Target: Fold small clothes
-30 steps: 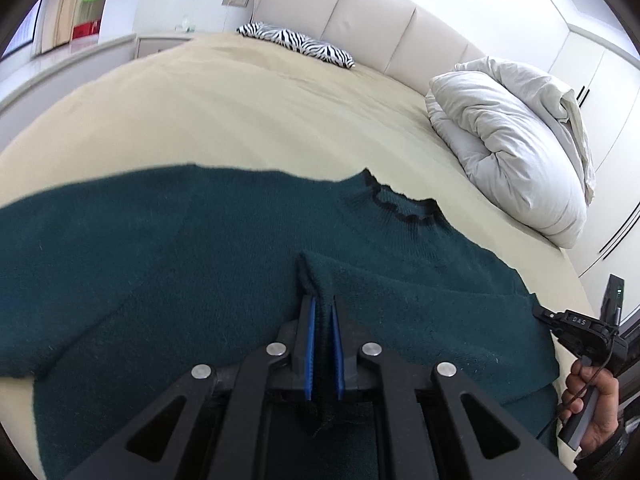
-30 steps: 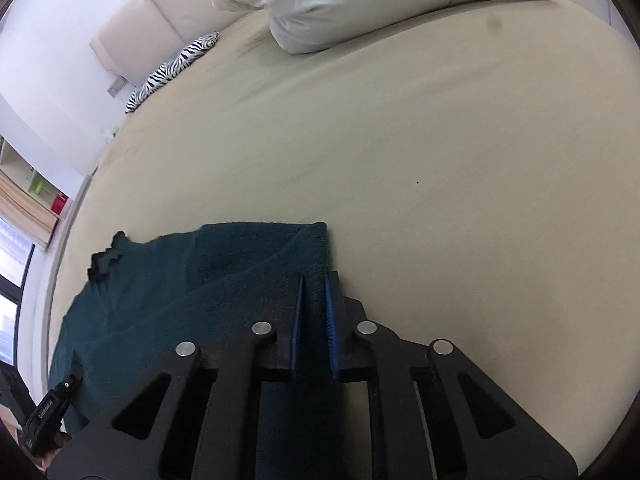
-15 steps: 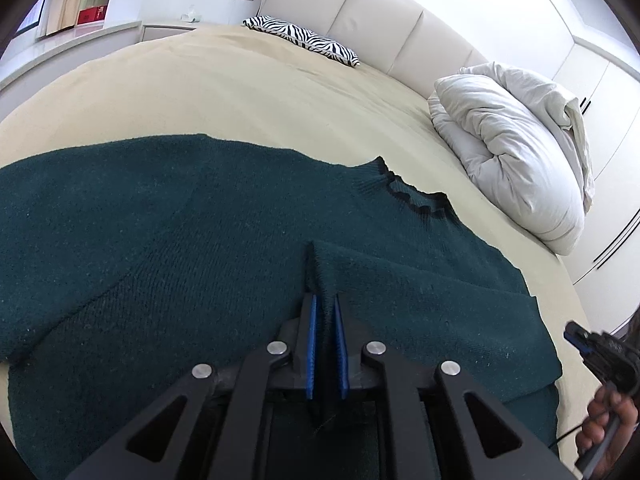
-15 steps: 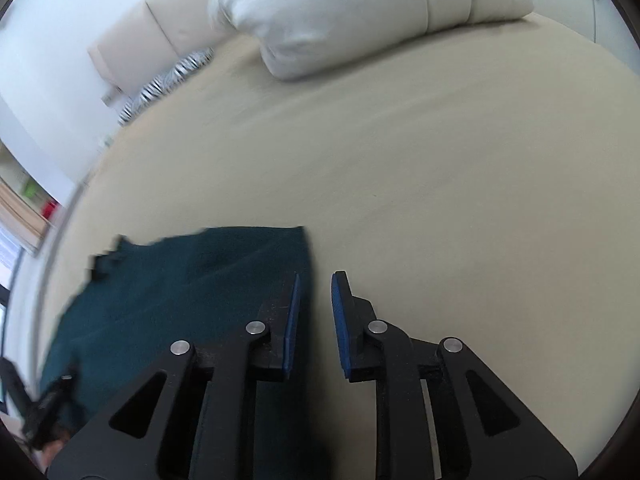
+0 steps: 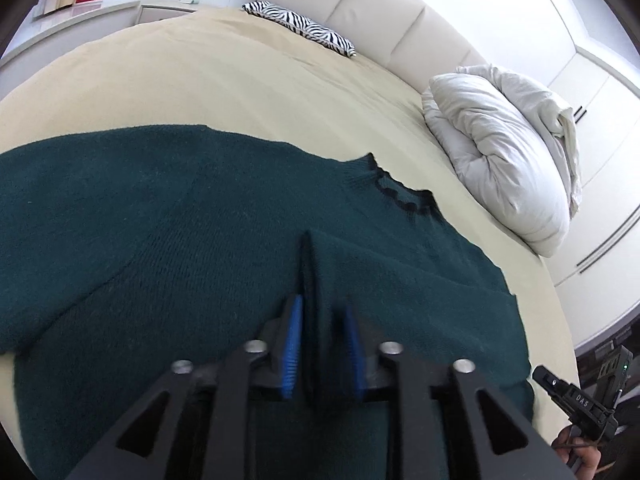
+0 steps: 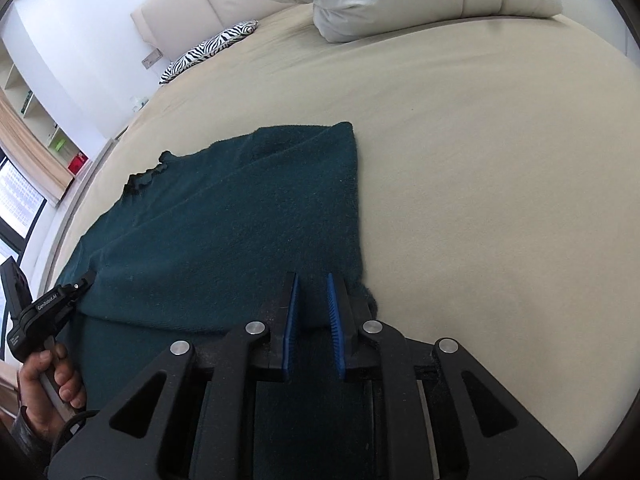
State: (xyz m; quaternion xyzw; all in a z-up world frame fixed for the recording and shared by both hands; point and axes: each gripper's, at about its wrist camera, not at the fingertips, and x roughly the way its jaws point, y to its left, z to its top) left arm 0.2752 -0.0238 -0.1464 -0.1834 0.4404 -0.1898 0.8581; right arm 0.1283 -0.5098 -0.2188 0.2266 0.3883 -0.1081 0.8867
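Note:
A dark green knit sweater (image 5: pixel 200 240) lies flat on the beige bed, its frilled collar (image 5: pixel 400 196) toward the headboard. One sleeve is folded across the body. My left gripper (image 5: pixel 320 312) is open just above the folded sleeve's cuff, which lies between the blue pads. My right gripper (image 6: pixel 312 288) is open and empty over the sweater's (image 6: pixel 240 220) folded right edge. The right gripper also shows in the left wrist view (image 5: pixel 576 404), and the left gripper in the right wrist view (image 6: pixel 52 304).
The beige bed sheet (image 6: pixel 480 160) spreads wide to the right of the sweater. A white duvet (image 5: pixel 500 152) is bundled at the far right and a zebra pillow (image 5: pixel 300 28) lies by the cream headboard (image 5: pixel 360 0). White wardrobes (image 5: pixel 592 120) stand right.
Both grippers have let go of the sweater: the right opened first and drew back, then the left opened over the sleeve cuff. The sleeve now lies folded across the body.

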